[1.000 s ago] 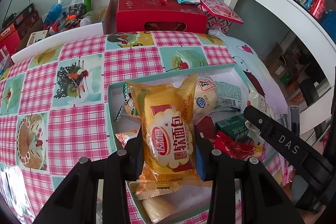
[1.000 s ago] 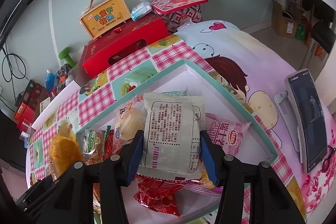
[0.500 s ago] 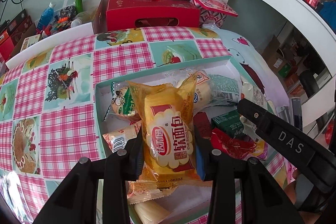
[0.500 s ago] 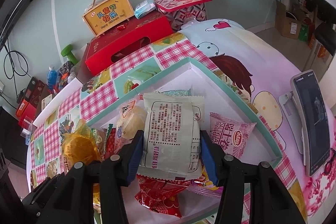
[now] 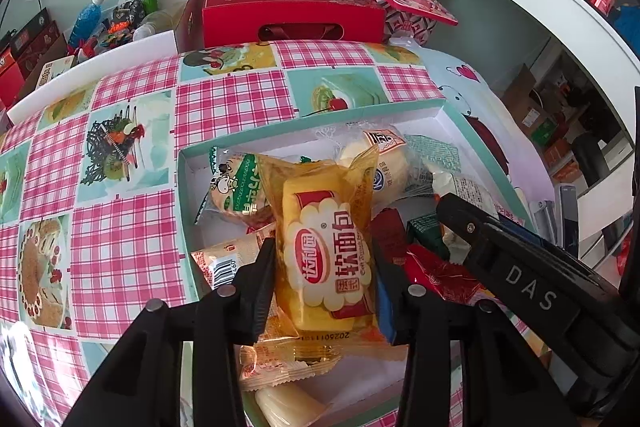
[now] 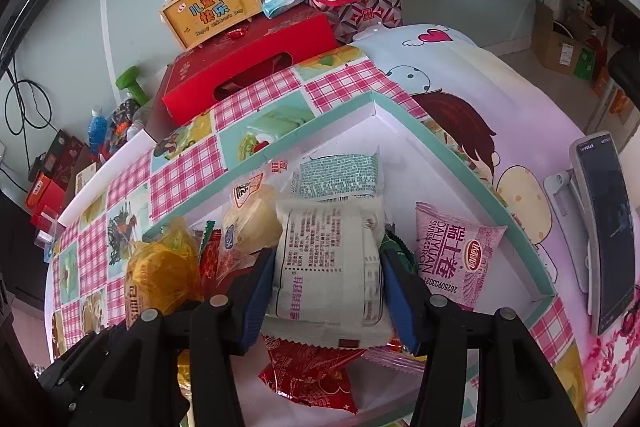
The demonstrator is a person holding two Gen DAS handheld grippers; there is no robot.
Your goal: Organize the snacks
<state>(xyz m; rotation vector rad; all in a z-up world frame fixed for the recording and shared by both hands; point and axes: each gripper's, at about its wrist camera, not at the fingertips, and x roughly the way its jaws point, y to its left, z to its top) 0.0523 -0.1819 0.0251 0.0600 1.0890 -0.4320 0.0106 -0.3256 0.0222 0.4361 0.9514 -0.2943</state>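
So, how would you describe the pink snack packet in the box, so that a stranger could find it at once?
Find the shallow white box with a teal rim on the pink checked tablecloth. Inside, near its right wall, lies a pink plastic packet, just right of the white printed packet clamped in the right gripper. It is the only pink wrapper there, with a red oval logo and the letters DALIYUAN.

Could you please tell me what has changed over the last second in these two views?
Both hand-held grippers rose slightly over the box, so more of its contents show. No grasp changed: the left hand-held gripper still clamps the yellow bread packet, the right hand-held gripper the white packet.
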